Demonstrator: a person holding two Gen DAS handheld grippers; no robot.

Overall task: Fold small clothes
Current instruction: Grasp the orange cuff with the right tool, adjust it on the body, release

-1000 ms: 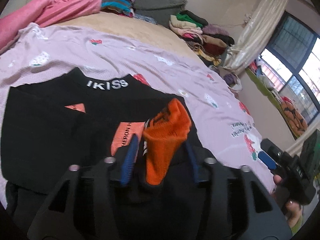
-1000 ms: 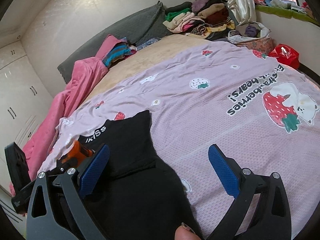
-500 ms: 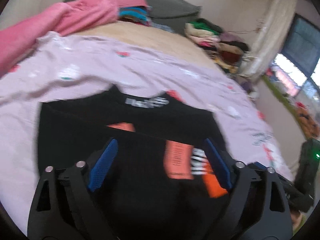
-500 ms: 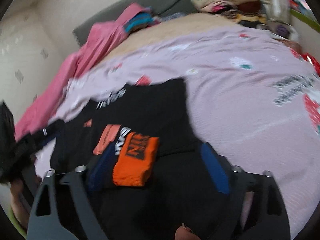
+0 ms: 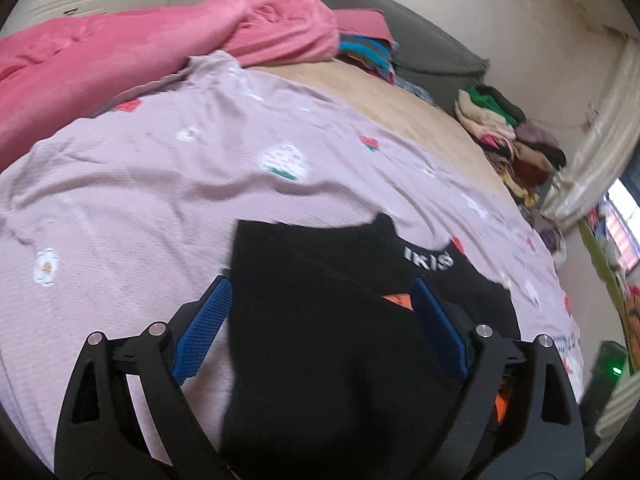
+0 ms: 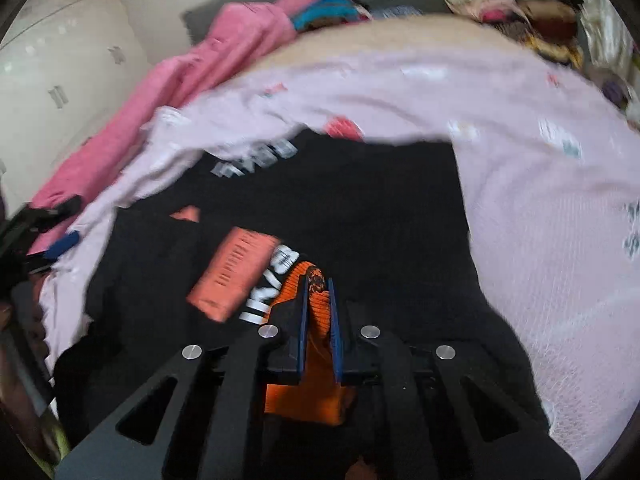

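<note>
1. Right wrist view is showing heavy motion blur across the bedding; the white lettering on the black garment [image 6: 304, 216] is smeared and cannot be read there.
2. Left wrist view is cutting off the lower part of the black garment [image 5: 320, 320] behind the gripper body, and only a sliver of the orange cuff [image 5: 500, 402] is showing past the right-hand finger.
3. The left gripper [image 5: 320, 320] is standing wide open, with nothing between its blue pads [image 5: 202, 328]. The pads are straddling the left edge of the black garment; whether they are touching the cloth cannot be told.
4. The right gripper [image 6: 319, 312] is clamping down on the orange cuff [image 6: 316, 308], its two blue pads [image 6: 334, 320] pressing against the ribbed knit from both sides, with only that fabric between them.
5. The orange cuff is spilling out below the pads, over the front of the gripper body.
6. The black garment is lying spread on the pink strawberry-print sheet [image 5: 160, 200], neckline toward the far side, with a salmon patch [image 6: 234, 272] and white print on its front.
7. The left gripper is appearing at the left edge of the right wrist view [image 6: 60, 246], blurred and partly cropped.
8. A pink blanket [image 5: 140, 52] is lying bunched at the far left of the bed, and a pile of clothes [image 5: 504, 136] is sitting at the far right corner.
</note>
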